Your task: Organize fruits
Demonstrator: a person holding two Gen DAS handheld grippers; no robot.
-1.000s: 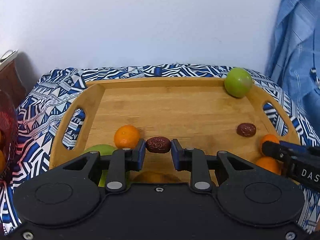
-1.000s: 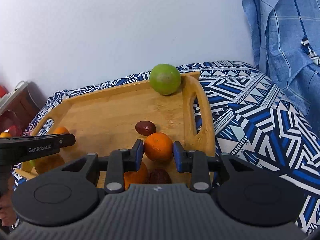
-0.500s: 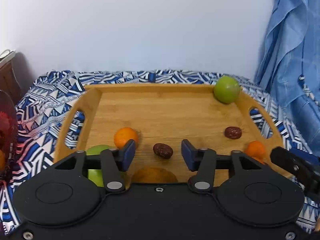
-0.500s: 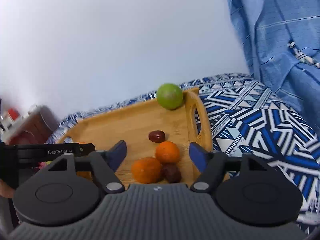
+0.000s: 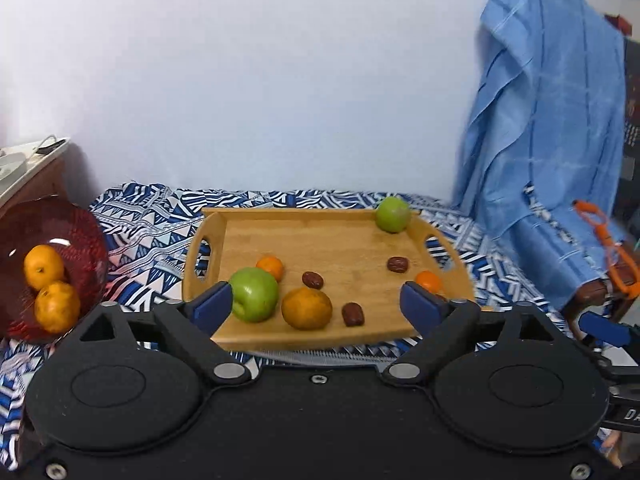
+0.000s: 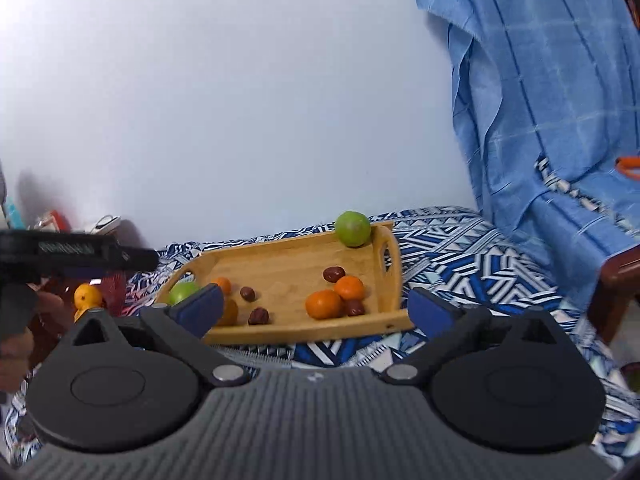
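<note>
Fingers of left gripper (image 5: pixel 316 306), right gripper (image 6: pixel 314 308) just spread, empty; rectangular wooden tray (image 5: pixel 344 236).

tray (image 5: pixel 400 334) centre open, fruit — rim around

so there's a blue-and-white geometric print tablecloth (image 5: pixel 144 216) covering the table, plain white wall (image 5: pixel 260 80) behind it. A blue striped cloth (image 5: pixel 548 152) hangs at about 2 o'clock, draped over a dark wooden chair (image 6: pixel 612 276). Some orange plastic thing (image 5: pixel 600 236) sits at 3 o'clock, and a wooden cabinet (image 5: pixel 36 180) is over at 9 o'clock
</note>
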